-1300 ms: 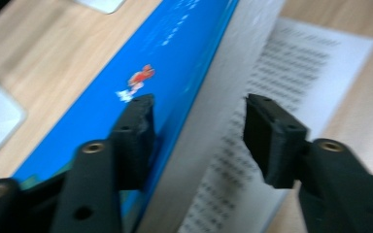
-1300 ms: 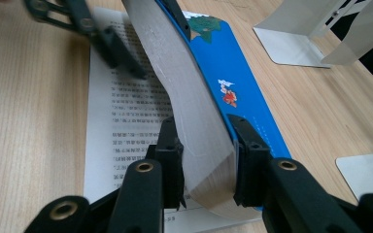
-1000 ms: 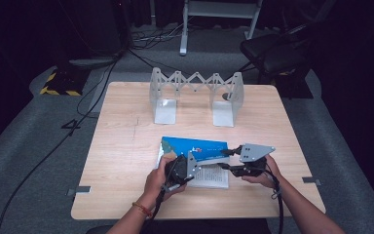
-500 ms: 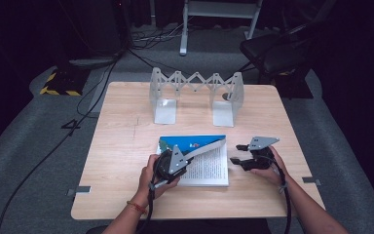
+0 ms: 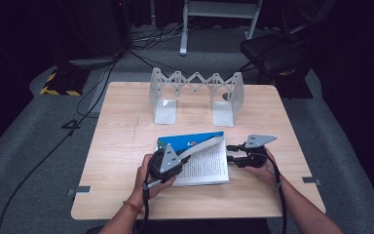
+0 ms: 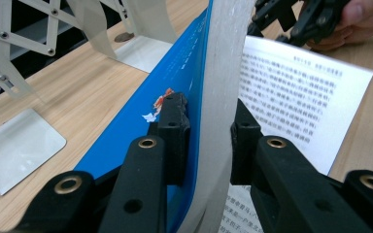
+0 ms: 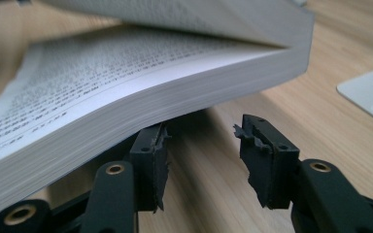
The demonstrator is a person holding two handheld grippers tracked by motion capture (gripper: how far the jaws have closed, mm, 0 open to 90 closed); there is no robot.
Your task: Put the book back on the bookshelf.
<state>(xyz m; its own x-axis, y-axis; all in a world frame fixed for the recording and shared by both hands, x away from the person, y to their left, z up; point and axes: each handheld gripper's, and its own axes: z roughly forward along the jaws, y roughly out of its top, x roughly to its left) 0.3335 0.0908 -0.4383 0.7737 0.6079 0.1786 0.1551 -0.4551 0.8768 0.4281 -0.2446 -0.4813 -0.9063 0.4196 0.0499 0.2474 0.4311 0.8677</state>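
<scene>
A book with a blue cover [image 5: 190, 140] lies open on the wooden table [image 5: 121, 146], its printed pages [image 5: 207, 163] facing up. My left gripper [image 5: 173, 157] is shut on the lifted front part of the book [image 6: 209, 97], blue cover on one side and page edges between the jaws. My right gripper [image 5: 230, 152] stands open at the book's right edge; one jaw sits under the overhanging pages [image 7: 141, 92] and nothing is held between its fingertips [image 7: 201, 160].
A metal accordion-style book rack [image 5: 195, 92] stands at the back middle of the table, with flat base plates [image 5: 165, 111] toward me. Bare wood lies left and right of the book. Cables and a chair sit on the floor beyond the table.
The left gripper has lifted the cover and front pages up and leftward, opening the book. The right gripper let go and drew back to the book's right edge.
</scene>
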